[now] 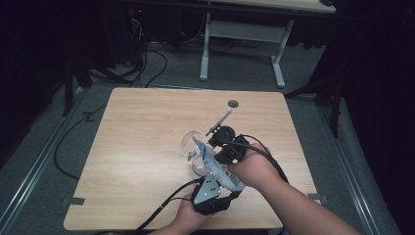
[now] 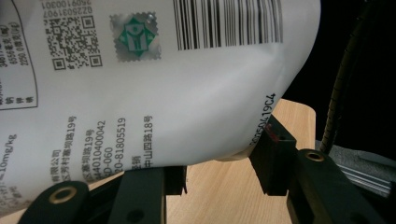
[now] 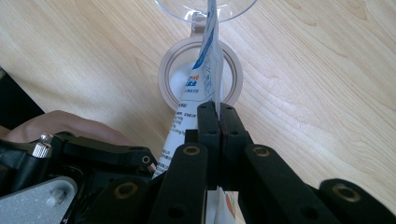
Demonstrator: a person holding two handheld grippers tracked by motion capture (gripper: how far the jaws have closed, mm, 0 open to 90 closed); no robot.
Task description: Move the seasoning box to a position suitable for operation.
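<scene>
A white pouch (image 1: 204, 151) printed with a barcode and small text hangs tilted over a clear glass jar (image 1: 190, 143) near the table's middle. My right gripper (image 3: 218, 111) is shut on the pouch's thin upper edge (image 3: 208, 79), straight above the jar's round mouth (image 3: 168, 70). The jar's clear lid (image 3: 205, 7) is swung back behind the mouth. My left gripper (image 2: 222, 170) grips the bulging body of the pouch (image 2: 154, 102) between its two jaws. In the high view the left gripper (image 1: 216, 174) comes in from below and the right gripper (image 1: 219, 155) from the right.
A thin grey stick-like item (image 1: 221, 120) lies on the wooden table (image 1: 142, 122) just beyond the right gripper. A small grey round hole (image 1: 233, 104) sits near the far edge. Cables (image 1: 161, 210) trail off the near edge. A desk frame (image 1: 242, 34) stands on the floor behind.
</scene>
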